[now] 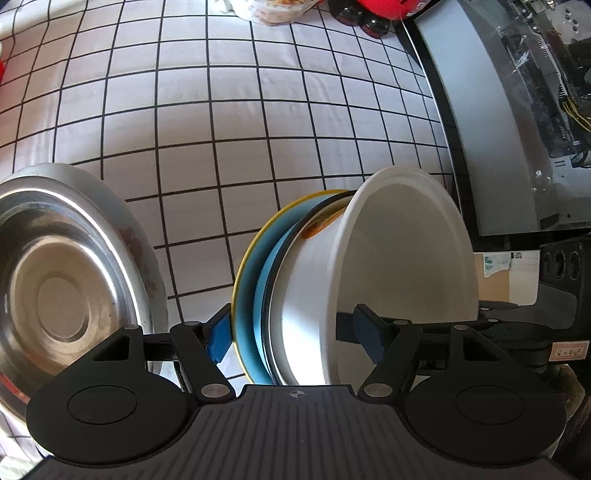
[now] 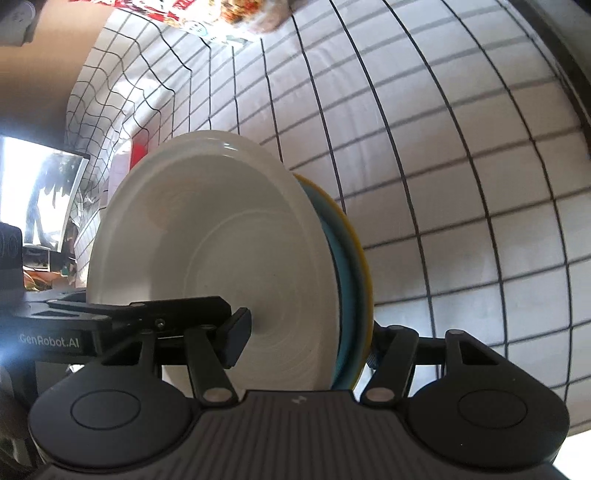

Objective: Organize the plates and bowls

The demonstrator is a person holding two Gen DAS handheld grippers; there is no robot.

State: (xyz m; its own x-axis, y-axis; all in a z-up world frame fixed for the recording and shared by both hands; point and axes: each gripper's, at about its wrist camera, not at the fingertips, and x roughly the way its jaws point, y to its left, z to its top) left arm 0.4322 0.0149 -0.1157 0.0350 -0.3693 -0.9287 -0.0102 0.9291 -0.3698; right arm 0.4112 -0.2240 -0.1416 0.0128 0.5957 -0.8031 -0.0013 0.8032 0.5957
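Observation:
My left gripper (image 1: 295,332) is shut on a stack: a white bowl (image 1: 388,258) nested on a blue plate with a yellow rim (image 1: 245,280), held on edge above the checked cloth. One blue pad (image 1: 218,339) presses the plate's back, the other sits inside the bowl. My right gripper (image 2: 306,339) is shut on the same kind of stack: a white bowl (image 2: 229,251) against a blue and yellow plate (image 2: 351,258), also tilted on edge. A steel bowl (image 1: 62,280) lies at the left in the left wrist view.
A white cloth with a black grid (image 1: 258,110) covers the table. Snack bags (image 1: 273,11) and a red object (image 1: 384,7) lie at the far edge. A computer case (image 1: 517,110) stands at the right. A monitor (image 2: 40,192) is at the left.

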